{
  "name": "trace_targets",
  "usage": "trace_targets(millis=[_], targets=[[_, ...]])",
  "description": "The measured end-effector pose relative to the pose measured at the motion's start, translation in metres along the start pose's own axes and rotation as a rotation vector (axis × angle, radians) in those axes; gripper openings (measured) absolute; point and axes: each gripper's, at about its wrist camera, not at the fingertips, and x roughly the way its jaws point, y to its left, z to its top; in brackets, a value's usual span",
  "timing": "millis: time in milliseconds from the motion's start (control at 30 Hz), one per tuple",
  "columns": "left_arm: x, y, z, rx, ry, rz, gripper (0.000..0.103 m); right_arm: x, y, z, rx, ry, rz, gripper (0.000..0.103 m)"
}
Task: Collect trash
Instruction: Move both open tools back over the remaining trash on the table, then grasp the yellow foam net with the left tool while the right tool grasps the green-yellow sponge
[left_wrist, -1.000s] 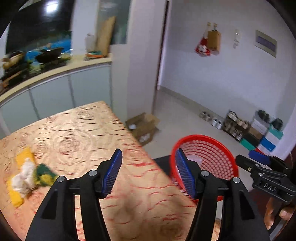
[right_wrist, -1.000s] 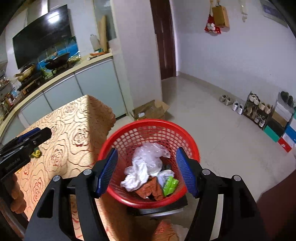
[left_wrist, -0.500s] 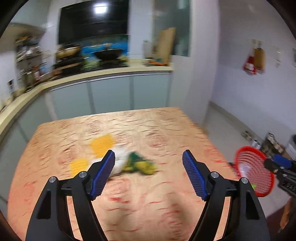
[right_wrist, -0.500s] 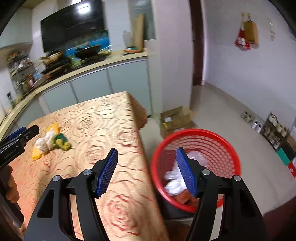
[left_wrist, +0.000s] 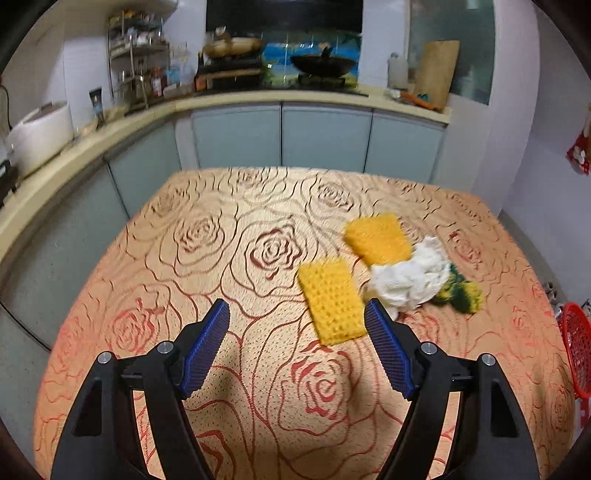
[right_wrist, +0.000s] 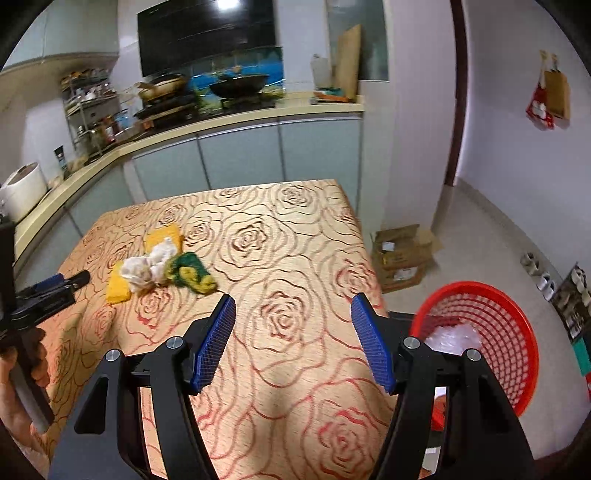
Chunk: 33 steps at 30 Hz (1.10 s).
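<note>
Trash lies in a small heap on the rose-patterned table (left_wrist: 229, 258): a yellow sponge (left_wrist: 332, 301), a second yellow sponge (left_wrist: 378, 238) behind it, a crumpled white tissue (left_wrist: 410, 278) and a green-and-yellow wrapper (left_wrist: 460, 291). My left gripper (left_wrist: 297, 334) hovers open just in front of the near sponge, nothing between its blue pads. My right gripper (right_wrist: 293, 325) stands open and empty over the table's near right part, the heap (right_wrist: 155, 264) well off to its left. The red basket (right_wrist: 495, 332) with trash inside stands on the floor to the right.
A kitchen counter (left_wrist: 258, 99) with pans, a rack and a rice cooker (left_wrist: 37, 133) runs behind and left of the table. A cardboard box (right_wrist: 402, 254) and shoes (right_wrist: 535, 266) lie on the floor by the wall. The left gripper (right_wrist: 51, 291) and a hand show in the right wrist view.
Both grippers have swung left, away from the red basket and over the table. The trash heap now sits close in front of the left gripper, whose jaws stand wider than a second ago.
</note>
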Motion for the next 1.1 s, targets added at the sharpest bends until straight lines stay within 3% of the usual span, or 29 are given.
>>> trace_targets(millis=[500,567,800,967,1033,1100], targets=[[0.047,-0.015,0.004,0.033,0.094,-0.038,0.072,0.033,0.028,0.006,-0.045,0.046,0.05,0.063],[0.052,-0.017,0.003,0.035,0.104,-0.045,0.067,0.038,0.031,0.005,-0.05,0.053,0.058,0.063],[0.059,-0.025,0.002,0.057,0.114,-0.06,0.036,0.061,0.042,0.007,-0.067,0.088,0.094,0.063],[0.058,-0.028,0.001,0.08,0.097,-0.043,0.026,0.078,0.052,0.008,-0.098,0.105,0.12,0.063],[0.057,-0.028,0.001,0.084,0.093,-0.027,0.016,0.087,0.057,0.009,-0.126,0.119,0.128,0.063],[0.057,-0.027,0.0,0.076,0.093,-0.031,0.016,0.096,0.063,0.01,-0.155,0.129,0.124,0.063]])
